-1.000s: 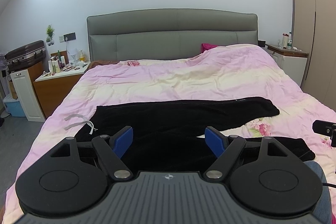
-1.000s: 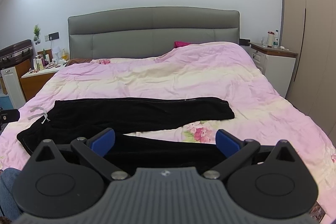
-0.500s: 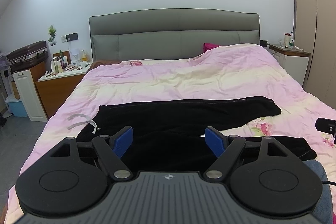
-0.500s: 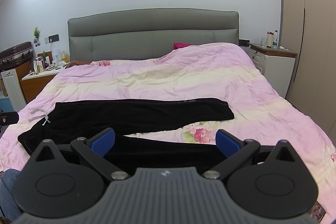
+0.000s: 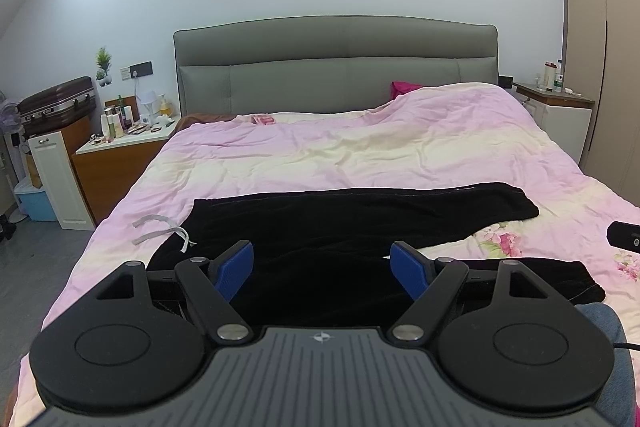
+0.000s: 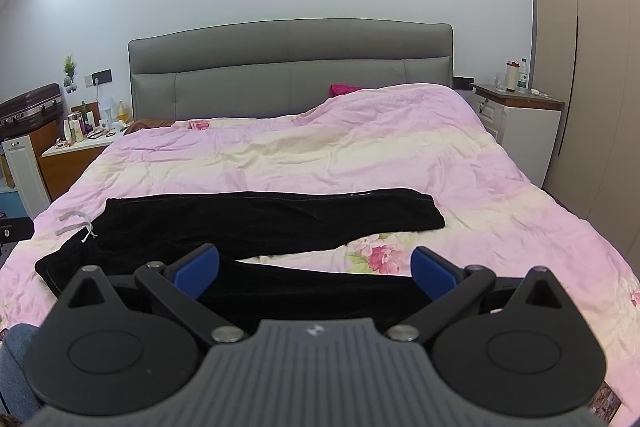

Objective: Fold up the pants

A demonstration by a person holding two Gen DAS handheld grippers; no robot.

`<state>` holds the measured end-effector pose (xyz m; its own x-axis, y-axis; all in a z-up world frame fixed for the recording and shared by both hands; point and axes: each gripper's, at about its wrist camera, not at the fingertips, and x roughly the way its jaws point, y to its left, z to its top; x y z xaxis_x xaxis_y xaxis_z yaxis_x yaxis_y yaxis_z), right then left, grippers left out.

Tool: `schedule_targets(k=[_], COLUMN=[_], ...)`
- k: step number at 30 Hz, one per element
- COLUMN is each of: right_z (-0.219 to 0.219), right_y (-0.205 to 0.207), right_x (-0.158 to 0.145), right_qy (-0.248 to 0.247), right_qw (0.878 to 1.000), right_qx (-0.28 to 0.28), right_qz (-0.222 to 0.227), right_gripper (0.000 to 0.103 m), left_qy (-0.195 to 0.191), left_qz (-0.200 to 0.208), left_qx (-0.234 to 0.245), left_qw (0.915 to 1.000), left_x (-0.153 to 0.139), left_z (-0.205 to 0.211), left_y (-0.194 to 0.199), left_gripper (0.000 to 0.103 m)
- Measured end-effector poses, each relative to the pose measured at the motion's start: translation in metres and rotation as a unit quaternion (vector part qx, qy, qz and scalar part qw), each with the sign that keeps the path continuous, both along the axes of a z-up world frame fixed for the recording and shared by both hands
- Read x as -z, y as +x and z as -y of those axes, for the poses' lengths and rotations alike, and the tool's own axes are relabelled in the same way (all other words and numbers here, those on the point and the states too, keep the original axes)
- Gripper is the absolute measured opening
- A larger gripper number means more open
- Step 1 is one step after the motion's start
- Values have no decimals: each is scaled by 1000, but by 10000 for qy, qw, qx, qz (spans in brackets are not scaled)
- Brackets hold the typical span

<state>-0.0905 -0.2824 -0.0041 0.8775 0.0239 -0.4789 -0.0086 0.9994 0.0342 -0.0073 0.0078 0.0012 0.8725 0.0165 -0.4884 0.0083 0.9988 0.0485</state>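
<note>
Black pants [image 5: 352,223] [image 6: 256,219] lie spread flat on the pink bedspread, waistband to the left with a white drawstring [image 5: 168,233] [image 6: 76,225], the two legs stretching right and splitting apart. My left gripper [image 5: 322,267] hovers open over the waist and upper-leg part, nothing between its blue pads. My right gripper [image 6: 314,267] hangs open above the near leg, wider apart, also holding nothing. The near leg's lower stretch is hidden behind both gripper bodies.
The bed [image 5: 380,151] has a grey headboard [image 5: 336,67]. A cluttered nightstand [image 5: 120,155] stands left, another nightstand [image 6: 520,119] right, a wardrobe [image 6: 592,67] far right. A person's blue-jeaned knee [image 5: 616,339] shows at the near edge. A bit of the other gripper [image 5: 624,235] appears at right.
Both cameras have shifted slightly, the views drifting a little; the pants lie as before and both grippers stay open.
</note>
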Motion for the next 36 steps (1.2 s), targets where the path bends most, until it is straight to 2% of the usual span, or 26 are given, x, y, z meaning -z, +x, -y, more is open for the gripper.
schedule_targets(k=[19, 36], right_z=[-1, 4], right_y=[0, 13], right_x=[-1, 18], right_qy=[16, 89], right_qw=[9999, 9988], right_qx=[-12, -30], right_qz=[-113, -474], right_gripper=[98, 98], left_qy=[60, 283], left_qz=[-291, -759], left_qx=[39, 211], left_qw=[9996, 9965], left_x=[4, 22], left_z=[1, -1], left_y=[1, 21], left_gripper=[91, 91])
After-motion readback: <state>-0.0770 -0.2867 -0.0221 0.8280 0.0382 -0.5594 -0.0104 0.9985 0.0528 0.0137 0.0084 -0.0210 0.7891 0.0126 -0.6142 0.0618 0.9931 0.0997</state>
